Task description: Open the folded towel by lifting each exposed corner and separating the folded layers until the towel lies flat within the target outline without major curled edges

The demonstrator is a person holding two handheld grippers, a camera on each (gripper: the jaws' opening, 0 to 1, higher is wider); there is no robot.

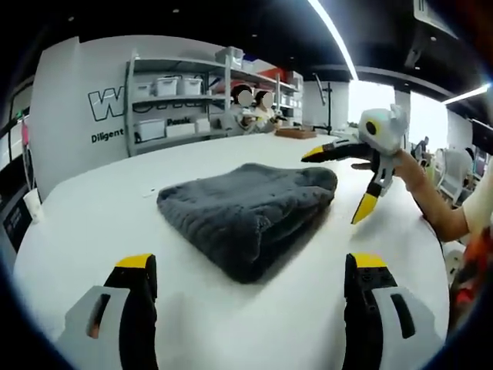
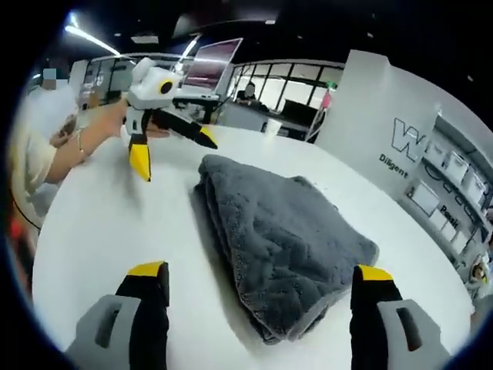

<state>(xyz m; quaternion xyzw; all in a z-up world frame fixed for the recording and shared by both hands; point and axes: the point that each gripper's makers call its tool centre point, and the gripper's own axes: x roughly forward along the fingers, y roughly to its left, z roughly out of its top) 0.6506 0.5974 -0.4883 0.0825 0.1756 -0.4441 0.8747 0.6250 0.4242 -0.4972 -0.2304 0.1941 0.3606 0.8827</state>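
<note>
Thick, floppy towel – grab 1 loose corner; both the left claw and right claw gape empty.

The left gripper view looks low across the white table from its near edge, facing the far wall of shelves, with the folded towel close ahead. The right gripper view looks from the opposite side of the towel, equally near and slightly higher, facing back toward the far windows. Both views share the towel and tabletop, and each catches the other gripper: the right gripper and the left gripper.
</note>
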